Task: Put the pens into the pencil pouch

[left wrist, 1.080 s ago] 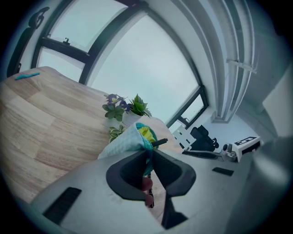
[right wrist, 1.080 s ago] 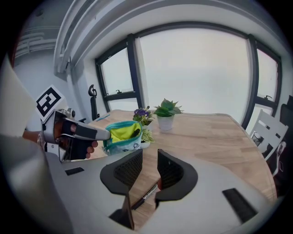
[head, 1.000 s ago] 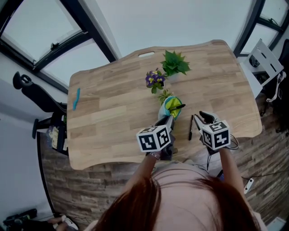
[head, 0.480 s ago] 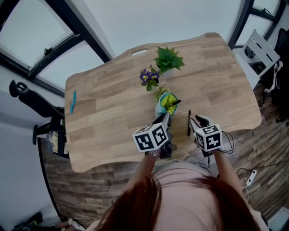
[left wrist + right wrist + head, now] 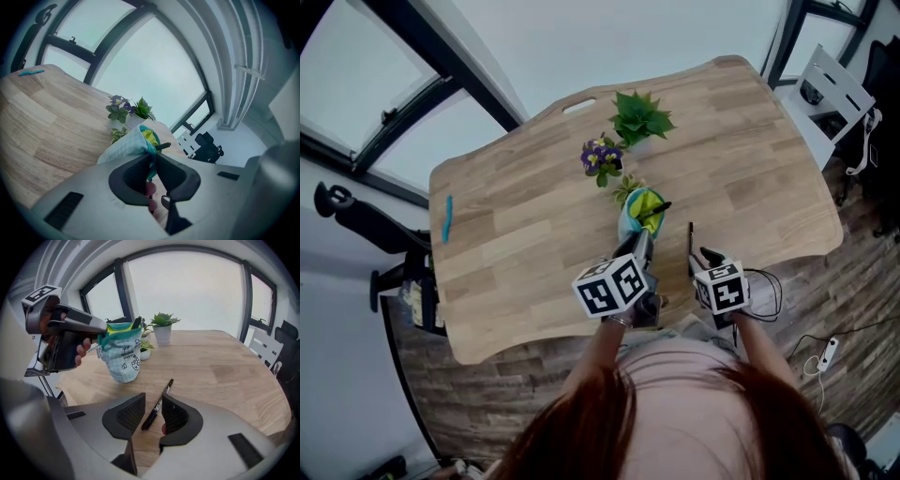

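My left gripper [image 5: 152, 160] clamps the pale-teal checked fabric pouch [image 5: 124, 147], print illegible; my right gripper [image 5: 152, 414] is opening its jaws astride the slim black pen [image 5: 161, 397].

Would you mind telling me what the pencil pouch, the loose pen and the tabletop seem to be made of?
The pencil pouch looks like soft matte fabric: it drapes, check-printed. The pen seems smooth black plastic, by its uniform barrel. The tabletop is wood or wood-look laminate, matte, with plank grain.

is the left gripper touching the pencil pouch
Touching. The left gripper view shows the left gripper with its jaws pinched on the rim of the pencil pouch.
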`<state>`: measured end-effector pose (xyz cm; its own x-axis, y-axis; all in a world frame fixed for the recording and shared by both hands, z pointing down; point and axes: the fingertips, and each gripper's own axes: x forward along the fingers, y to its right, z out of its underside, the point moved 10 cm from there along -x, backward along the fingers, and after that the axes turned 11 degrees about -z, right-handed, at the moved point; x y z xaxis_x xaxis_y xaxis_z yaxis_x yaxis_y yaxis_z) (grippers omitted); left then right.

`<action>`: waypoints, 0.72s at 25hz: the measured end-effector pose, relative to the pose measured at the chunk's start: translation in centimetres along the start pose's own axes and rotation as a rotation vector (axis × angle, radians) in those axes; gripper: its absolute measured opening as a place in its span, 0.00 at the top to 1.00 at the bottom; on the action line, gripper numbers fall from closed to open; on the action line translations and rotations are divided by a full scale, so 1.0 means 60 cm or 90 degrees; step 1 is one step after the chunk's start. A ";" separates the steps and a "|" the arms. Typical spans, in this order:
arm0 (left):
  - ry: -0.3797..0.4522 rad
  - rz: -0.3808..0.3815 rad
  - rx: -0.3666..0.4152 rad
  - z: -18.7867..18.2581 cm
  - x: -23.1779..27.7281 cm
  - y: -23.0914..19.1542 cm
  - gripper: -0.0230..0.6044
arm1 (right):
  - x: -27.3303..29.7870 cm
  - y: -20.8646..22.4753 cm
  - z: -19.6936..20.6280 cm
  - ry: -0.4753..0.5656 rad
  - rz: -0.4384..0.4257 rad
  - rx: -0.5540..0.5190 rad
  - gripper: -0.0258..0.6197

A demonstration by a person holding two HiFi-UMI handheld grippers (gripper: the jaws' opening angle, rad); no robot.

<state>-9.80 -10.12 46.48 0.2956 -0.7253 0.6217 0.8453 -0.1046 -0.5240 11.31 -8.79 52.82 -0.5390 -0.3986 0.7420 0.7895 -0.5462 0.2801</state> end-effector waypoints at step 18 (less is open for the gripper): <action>-0.015 0.007 0.017 -0.001 0.008 0.004 0.90 | 0.041 -0.011 0.071 -0.073 0.008 0.068 0.78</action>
<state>-9.44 -10.52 46.63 0.3149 -0.7096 0.6303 0.8533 -0.0791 -0.5154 10.71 -6.27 57.06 -0.4969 -0.3141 0.8090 0.8255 -0.4585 0.3290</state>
